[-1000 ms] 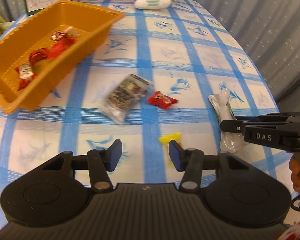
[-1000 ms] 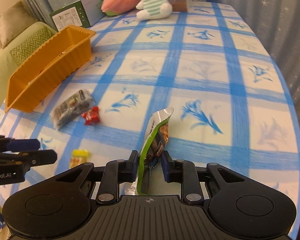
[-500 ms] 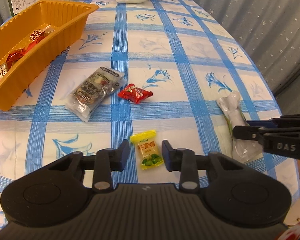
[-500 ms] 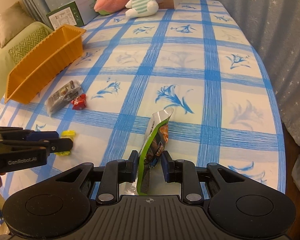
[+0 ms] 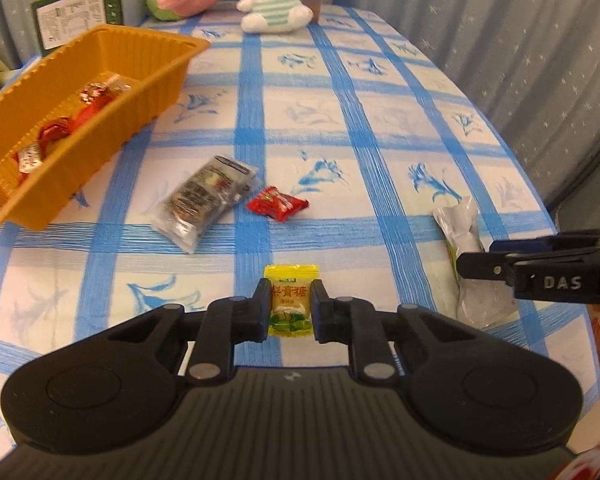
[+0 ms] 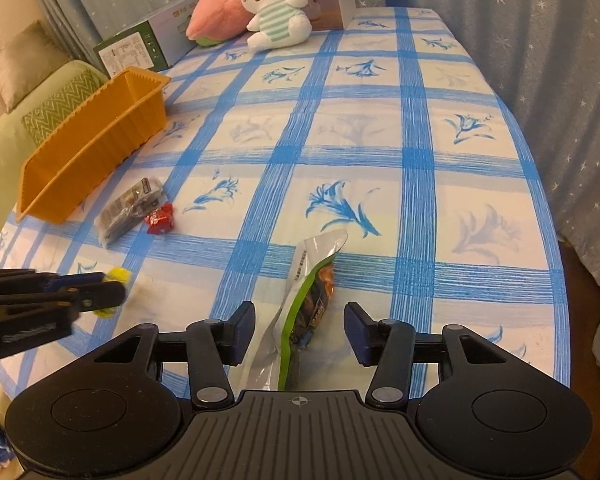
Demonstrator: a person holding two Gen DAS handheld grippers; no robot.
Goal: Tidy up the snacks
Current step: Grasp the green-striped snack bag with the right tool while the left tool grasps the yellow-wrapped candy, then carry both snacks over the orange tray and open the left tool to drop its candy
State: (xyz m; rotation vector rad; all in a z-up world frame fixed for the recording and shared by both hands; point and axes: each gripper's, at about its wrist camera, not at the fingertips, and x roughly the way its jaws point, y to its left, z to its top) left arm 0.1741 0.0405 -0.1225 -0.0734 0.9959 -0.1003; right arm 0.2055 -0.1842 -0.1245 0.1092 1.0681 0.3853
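Yellow and small, a wrapped candy with green print (image 5: 291, 305) sits pinched between the fingertips of the left gripper (image 5: 291, 309), whose black pads press on both its sides; the gripper tilts steeply down toward the blue-checked tablecloth (image 5: 380, 128). Ahead of these fingers lie a red wrapped candy (image 5: 277, 209) and, to its left, a clear packet of dark snacks (image 5: 204, 200). Further ahead and left stands the orange ribbed plastic tray (image 5: 148, 92) with red-wrapped sweets inside.

To the right of the left fingers, the right gripper (image 6: 300, 334) also points steeply down. Its jaws are opening, and the green-edged silver snack pouch (image 6: 306, 300) leans between them, touching neither pad. A white plush rabbit (image 6: 278, 8) sits at the table's far end, well ahead of both grippers.
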